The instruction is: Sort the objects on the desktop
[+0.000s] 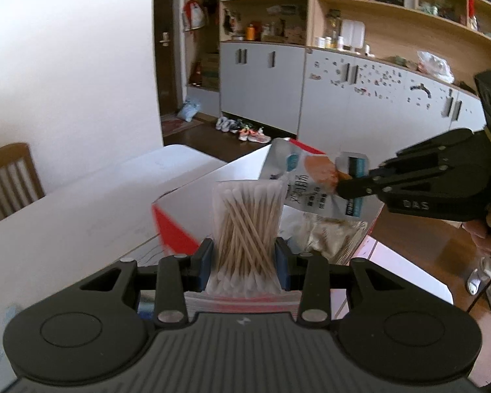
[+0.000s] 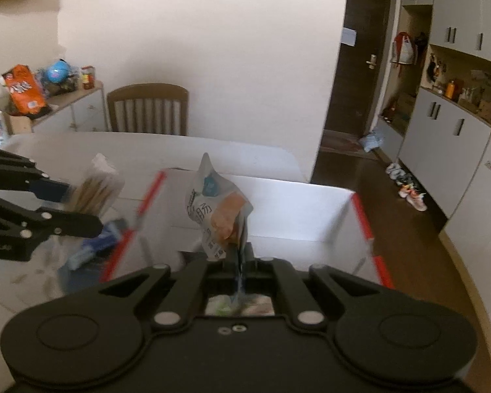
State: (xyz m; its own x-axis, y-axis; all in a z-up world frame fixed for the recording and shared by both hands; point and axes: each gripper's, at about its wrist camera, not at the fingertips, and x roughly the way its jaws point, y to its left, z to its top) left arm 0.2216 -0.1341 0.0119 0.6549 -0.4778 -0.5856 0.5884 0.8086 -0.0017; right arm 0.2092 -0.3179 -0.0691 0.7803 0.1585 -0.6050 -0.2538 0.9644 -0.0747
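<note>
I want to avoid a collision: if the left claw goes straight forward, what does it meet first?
Probably the snack pouch held by the right claw, just beyond the cotton swab pack in the left claw; depth is unclear.

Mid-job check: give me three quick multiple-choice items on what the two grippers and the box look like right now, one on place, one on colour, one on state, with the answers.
1. Where is the snack pouch?
A. Flat on the table
B. Held above the open box
C. On the chair

2. What colour are the box's edge strips?
A. Red
B. Green
C. Black

3. What state is the left gripper in?
A. Open and empty
B. Out of view
C. Shut on the pack of cotton swabs

Answers: 1 B, the right gripper pinches the pouch over the box opening. 2 A, red strips run along the box edges. 3 C, both blue pads press the pack's sides.
</note>
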